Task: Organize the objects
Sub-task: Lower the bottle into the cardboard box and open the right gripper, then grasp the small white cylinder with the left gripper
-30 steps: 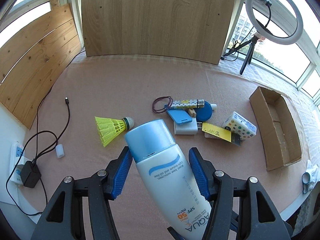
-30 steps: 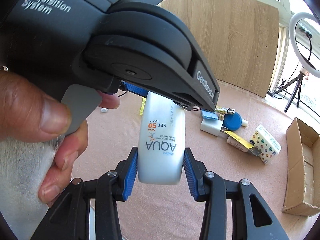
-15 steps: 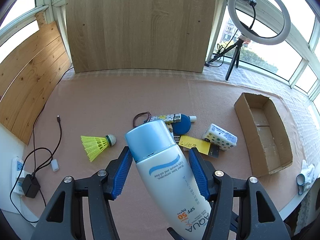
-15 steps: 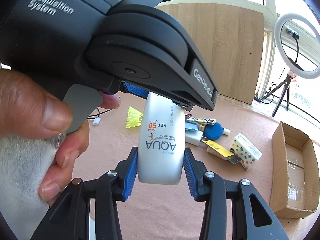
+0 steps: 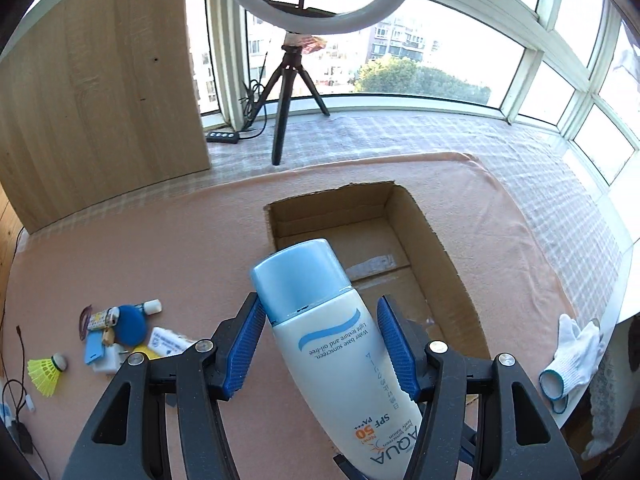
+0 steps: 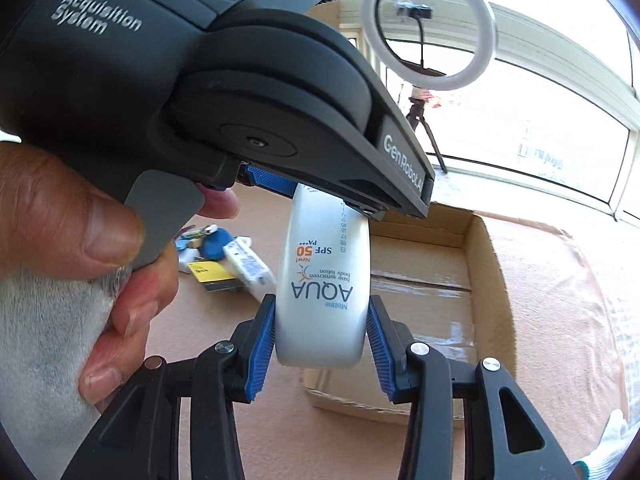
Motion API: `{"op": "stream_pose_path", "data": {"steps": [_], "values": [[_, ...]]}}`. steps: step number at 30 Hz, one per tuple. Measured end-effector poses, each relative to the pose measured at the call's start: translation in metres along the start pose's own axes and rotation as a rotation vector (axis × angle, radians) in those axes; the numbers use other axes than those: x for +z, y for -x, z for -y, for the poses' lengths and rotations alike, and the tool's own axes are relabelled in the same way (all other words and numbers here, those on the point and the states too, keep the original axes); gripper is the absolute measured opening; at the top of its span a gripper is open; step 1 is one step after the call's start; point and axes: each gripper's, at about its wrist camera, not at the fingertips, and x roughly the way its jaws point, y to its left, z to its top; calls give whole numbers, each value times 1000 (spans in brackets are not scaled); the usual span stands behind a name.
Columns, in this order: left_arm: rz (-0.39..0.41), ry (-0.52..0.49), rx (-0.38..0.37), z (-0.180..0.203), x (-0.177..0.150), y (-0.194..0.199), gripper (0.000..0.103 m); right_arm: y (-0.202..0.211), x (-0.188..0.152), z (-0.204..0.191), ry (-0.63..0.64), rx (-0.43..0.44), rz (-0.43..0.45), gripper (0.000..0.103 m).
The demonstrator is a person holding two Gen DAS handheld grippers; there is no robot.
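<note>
Left wrist view shows my left gripper standing spread around the sunscreen bottle, pads not pressing; my right gripper pinches its bottom end. Beyond lies the cardboard box. I judge I am carrying; next I must lower it inside and release.
</note>
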Motion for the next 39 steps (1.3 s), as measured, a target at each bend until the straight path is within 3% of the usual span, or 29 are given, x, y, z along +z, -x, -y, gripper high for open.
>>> {"op": "stream_pose_path", "data": {"steps": [3,6,7,16,25,39], "values": [[-6,-21,-14,38,16,-27,63,-7,-5,40,-41,-31,-18,40],[-3,-18,28,48,19,-42,87,-28,-14,68,-74,-64,-86,41],[-2,-5,33,47,19,-44,91,-29,-17,77,-97,-69,-89,42],[-40,63,102,-24,-20,-25,95,-33,-13,85,-130,-88,-73,49],[-16,146,123,-115,-64,22,100,-35,6,28,-73,-93,-50,55],[47,367,220,-328,-171,108,101,-69,30,-166,94,52,-97,57]]}}
